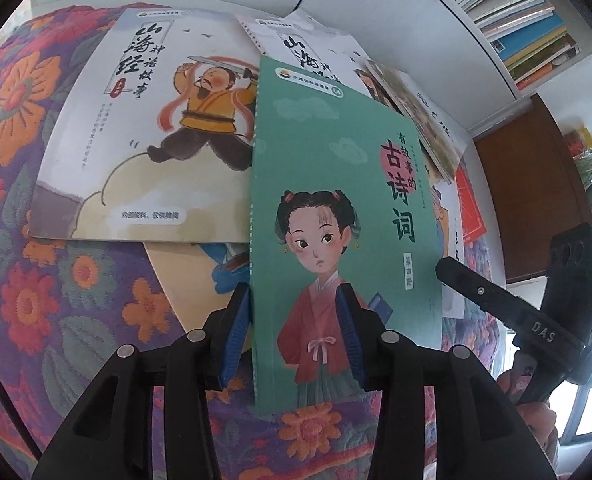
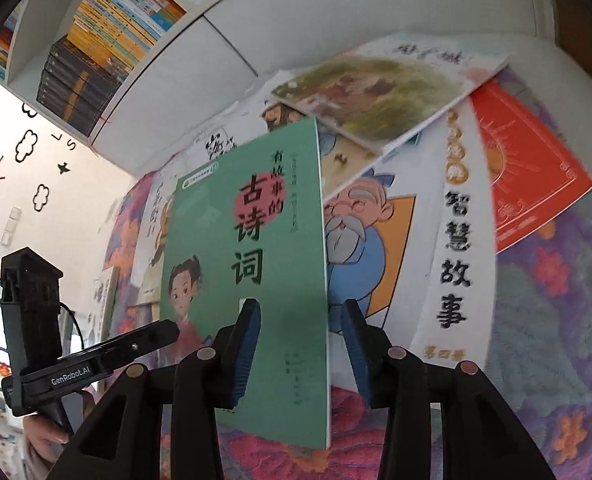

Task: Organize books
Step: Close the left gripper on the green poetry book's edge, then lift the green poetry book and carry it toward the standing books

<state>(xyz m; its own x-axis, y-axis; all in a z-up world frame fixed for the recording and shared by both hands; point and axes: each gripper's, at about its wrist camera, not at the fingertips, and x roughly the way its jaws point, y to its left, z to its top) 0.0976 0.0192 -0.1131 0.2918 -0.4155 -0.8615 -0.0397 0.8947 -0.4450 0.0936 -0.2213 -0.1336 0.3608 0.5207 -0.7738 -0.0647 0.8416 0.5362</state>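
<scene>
Left hand-held gripper (image 1: 294,336) is seen straddling the spine edge of a green book (image 1: 335,200), one pad beside the spine, the other over the cover; whether it is grasped cannot be told. The right hand-held gripper (image 2: 301,344) is set over the opposite, open edge, released, with a gap shown beside one pad. The book's long axis runs straight away from both, above other books scattered on a flowered blanket (image 1: 36,300). Both are judged equally near.
</scene>
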